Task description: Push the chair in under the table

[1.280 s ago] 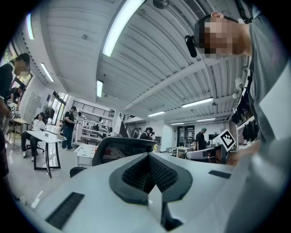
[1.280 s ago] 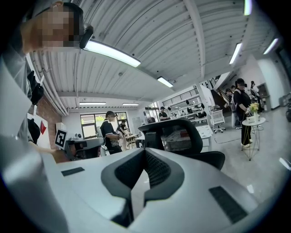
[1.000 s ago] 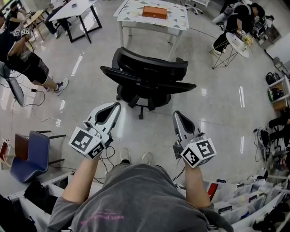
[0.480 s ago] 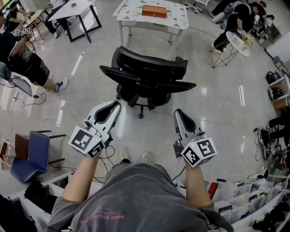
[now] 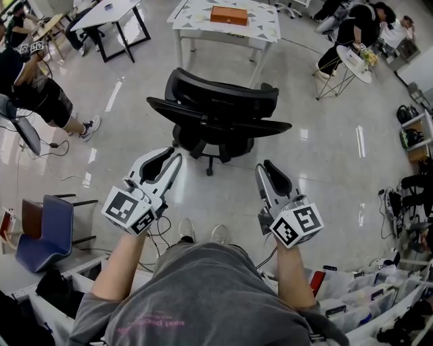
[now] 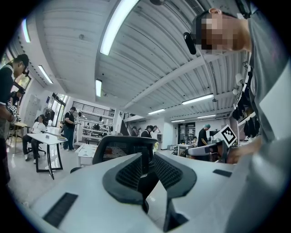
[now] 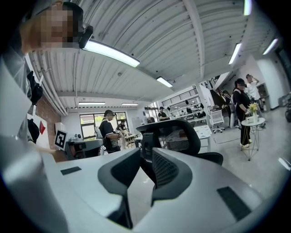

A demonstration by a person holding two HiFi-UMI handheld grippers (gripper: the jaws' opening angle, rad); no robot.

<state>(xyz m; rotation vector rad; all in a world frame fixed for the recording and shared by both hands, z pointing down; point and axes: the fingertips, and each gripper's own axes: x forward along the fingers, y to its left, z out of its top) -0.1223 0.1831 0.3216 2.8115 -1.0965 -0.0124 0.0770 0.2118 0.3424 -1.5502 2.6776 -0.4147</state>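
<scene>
We hold one gripper in each hand, out in front of our gray shirt [image 5: 203, 290]. Our shoes [image 5: 187, 231] peek out just past the shirt, on the shiny floor [image 5: 325, 149].

The left gripper [image 5: 170, 159] has its jaws a little apart. They have just been opening, and nothing is between them. The right gripper [image 5: 265, 167] is the same: its jaws have just been opening, they stand a little apart, and they hold nothing. Both grippers point ahead at the chair but do not touch it. In each gripper view we see the chair through the gap in the jaws, and it is farther off.

A blue chair [image 5: 40, 233] stands off to our left.

The black chair [image 5: 220, 111] stands on the floor ahead of us, with its back turned our way. It is between us and the desk [image 5: 196, 17]. It is not under the desk. It stands near the desk's front edge.

On the desk lies a brown box [image 5: 229, 15].
</scene>
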